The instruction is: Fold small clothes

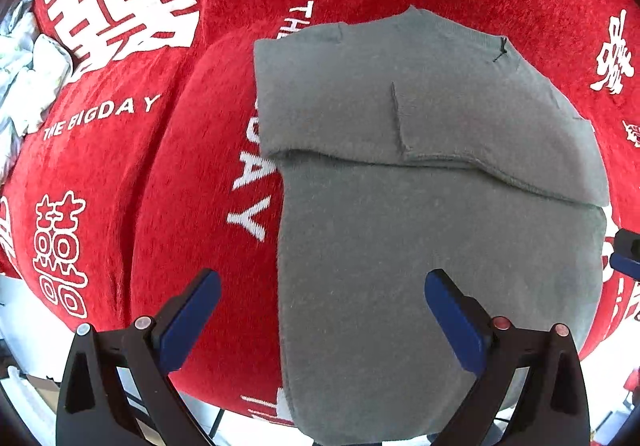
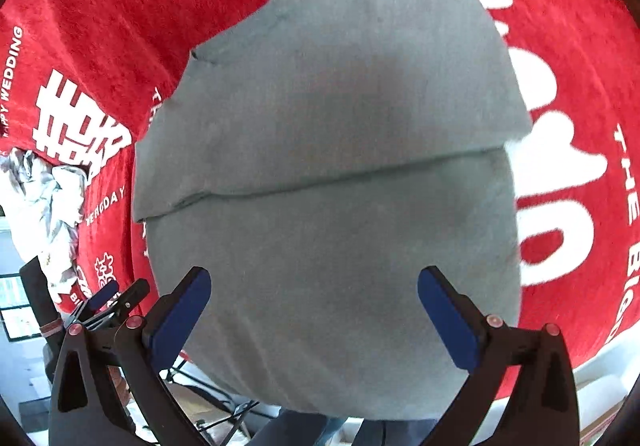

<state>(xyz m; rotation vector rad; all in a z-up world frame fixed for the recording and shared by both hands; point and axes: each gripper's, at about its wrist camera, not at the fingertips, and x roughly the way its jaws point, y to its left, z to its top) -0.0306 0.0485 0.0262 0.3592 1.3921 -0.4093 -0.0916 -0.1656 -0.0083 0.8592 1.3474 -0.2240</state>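
Note:
A grey knit garment (image 1: 420,230) lies flat on the red cloth, its far part folded over the near part along a crosswise edge. It also fills the right wrist view (image 2: 328,206). My left gripper (image 1: 322,288) is open and empty above the garment's near left edge, one finger over the red cloth. My right gripper (image 2: 314,286) is open and empty above the garment's near part. The left gripper also shows at the lower left of the right wrist view (image 2: 106,300). The right gripper's tip shows at the right edge of the left wrist view (image 1: 626,252).
A red plush cloth (image 1: 140,174) with white lettering covers the table. A pile of white and grey clothes (image 1: 24,74) lies at the far left, also in the right wrist view (image 2: 48,202). The table's near edge runs just below the garment.

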